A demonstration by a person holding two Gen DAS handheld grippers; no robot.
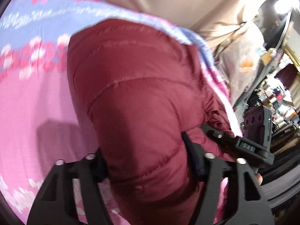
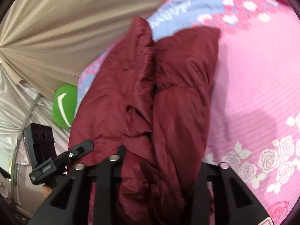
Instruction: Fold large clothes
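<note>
— On the bed, over that pink rose-print sheet, the maroon puffer jacket lies bunched up lengthways, and both tools are at its near end.

— Have they got hold of it?

— The left tool has a thick quilted fold filling the gap between its fingers, the pads against both sides, so I'd call that a grip. The right tool is closed down on a gathered wad of the same cloth, narrower than the left.

— So what worries you?

— The fabric is shiny and slick, and padded. A puffy fold squashes down under the pads, and I'd guess it could slide out once the jacket's weight comes onto it. The right one seems to hold several loose layers; some may drop away and leave the fold lopsided.

— Anything else?

— The two tools sit just beside each other. If they pull apart unevenly, the bundle twists instead of spreading flat. And the jacket lies close to the bed's edge by the beige curtain, so a hard tug could drag it off.
</note>
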